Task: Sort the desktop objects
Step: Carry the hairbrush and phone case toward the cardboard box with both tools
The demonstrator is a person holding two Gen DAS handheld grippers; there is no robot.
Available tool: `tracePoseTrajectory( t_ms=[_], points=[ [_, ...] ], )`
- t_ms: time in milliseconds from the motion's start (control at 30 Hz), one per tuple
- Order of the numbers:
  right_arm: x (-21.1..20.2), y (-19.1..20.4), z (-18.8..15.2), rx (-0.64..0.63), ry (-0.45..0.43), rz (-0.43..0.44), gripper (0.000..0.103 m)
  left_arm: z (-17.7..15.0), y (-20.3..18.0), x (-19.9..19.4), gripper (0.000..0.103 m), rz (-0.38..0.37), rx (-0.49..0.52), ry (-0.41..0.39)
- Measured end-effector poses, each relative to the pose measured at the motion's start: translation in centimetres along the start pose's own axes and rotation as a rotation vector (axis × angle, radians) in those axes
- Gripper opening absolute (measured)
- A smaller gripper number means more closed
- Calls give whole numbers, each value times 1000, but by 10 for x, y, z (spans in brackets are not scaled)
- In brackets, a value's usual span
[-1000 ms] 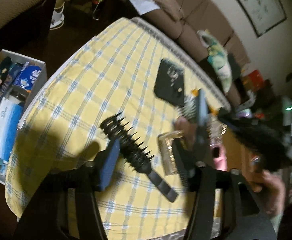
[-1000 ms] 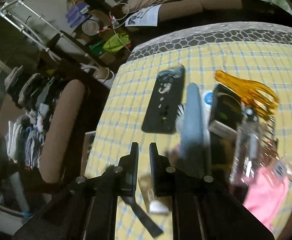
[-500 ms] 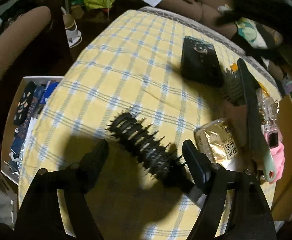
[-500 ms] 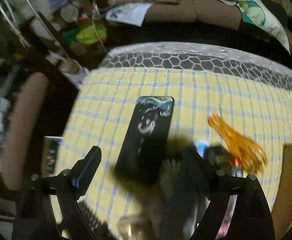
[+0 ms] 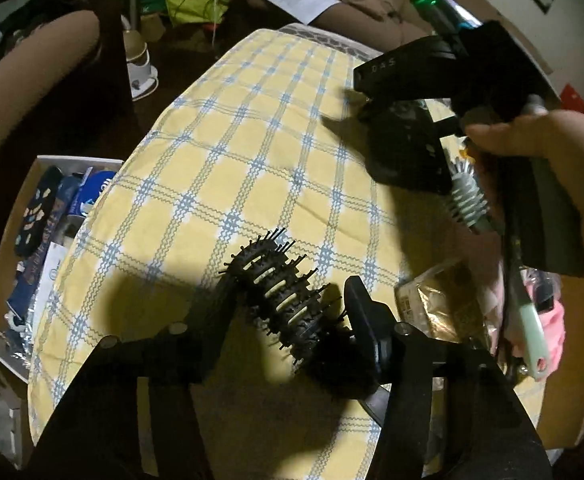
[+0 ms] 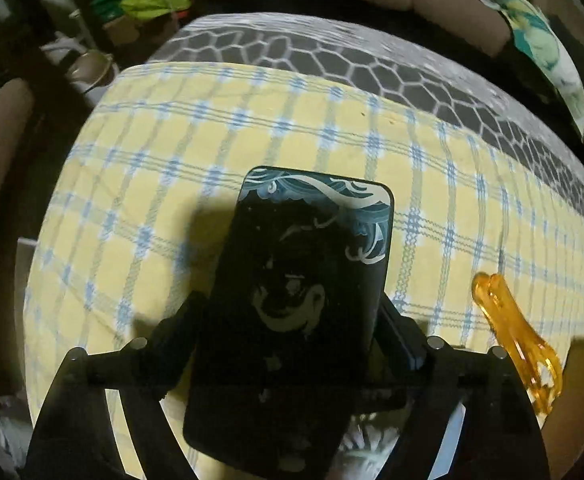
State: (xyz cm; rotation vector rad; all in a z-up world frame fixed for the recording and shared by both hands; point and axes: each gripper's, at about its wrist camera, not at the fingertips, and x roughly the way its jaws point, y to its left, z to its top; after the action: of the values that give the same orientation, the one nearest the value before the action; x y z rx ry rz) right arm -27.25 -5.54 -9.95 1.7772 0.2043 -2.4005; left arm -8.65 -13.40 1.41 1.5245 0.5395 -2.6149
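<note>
While the left gripper (image 5: pixel 288 300) points steeply down at the yellow checked tablecloth (image 5: pixel 260 160), its jaws stand at a middling gap and have just been closing, with the black vent hairbrush (image 5: pixel 280 296) lying between them; whether the pads already press on the brush I cannot tell. In this left wrist view the brush lies flat on the cloth, bristles up, its handle running under the right-hand finger. Beyond the brush, toward the far right of the cloth, the right gripper (image 5: pixel 388 108) hangs over a dark phone case (image 5: pixel 408 156), with a person's hand (image 5: pixel 540 148) around its grip. Just right of that case lie a pale round brush (image 5: pixel 468 200) with a mint handle, a gold foil packet (image 5: pixel 436 304) and something pink (image 5: pixel 552 332). Left of the cloth, lower down, an open white box (image 5: pixel 40 240) holds blue packets. From the right wrist view, the right gripper (image 6: pixel 288 320) is spread wide, one finger on each long side of the phone case (image 6: pixel 304 280); its jaws have just narrowed a little, though contact with the case's edges cannot be made out. That case lies flat on the tablecloth (image 6: pixel 212 136), its wave-patterned end pointing away. Right of the case, apart from it, rests an amber hair claw (image 6: pixel 512 344). Past the cloth's far edge shows a grey honeycomb cover (image 6: pixel 332 56).
</note>
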Motion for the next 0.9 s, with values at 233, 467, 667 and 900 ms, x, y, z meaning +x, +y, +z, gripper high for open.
tracePoseTrajectory(
  t_ms=[233, 467, 667, 900],
  points=[
    [-71, -10, -26, -7, -143, 156, 82, 4, 6, -27, 48, -77, -50, -45],
    [-150, -18, -56, -19, -262, 253, 81, 7, -1, -68, 47, -97, -25, -122],
    [-208, -49, -97, 2, -328, 297, 79, 9, -11, -105, 42, -141, 14, -202],
    [-279, -117, -160, 52, -397, 312, 79, 0, -57, -152, 42, -184, 139, -264]
  ],
)
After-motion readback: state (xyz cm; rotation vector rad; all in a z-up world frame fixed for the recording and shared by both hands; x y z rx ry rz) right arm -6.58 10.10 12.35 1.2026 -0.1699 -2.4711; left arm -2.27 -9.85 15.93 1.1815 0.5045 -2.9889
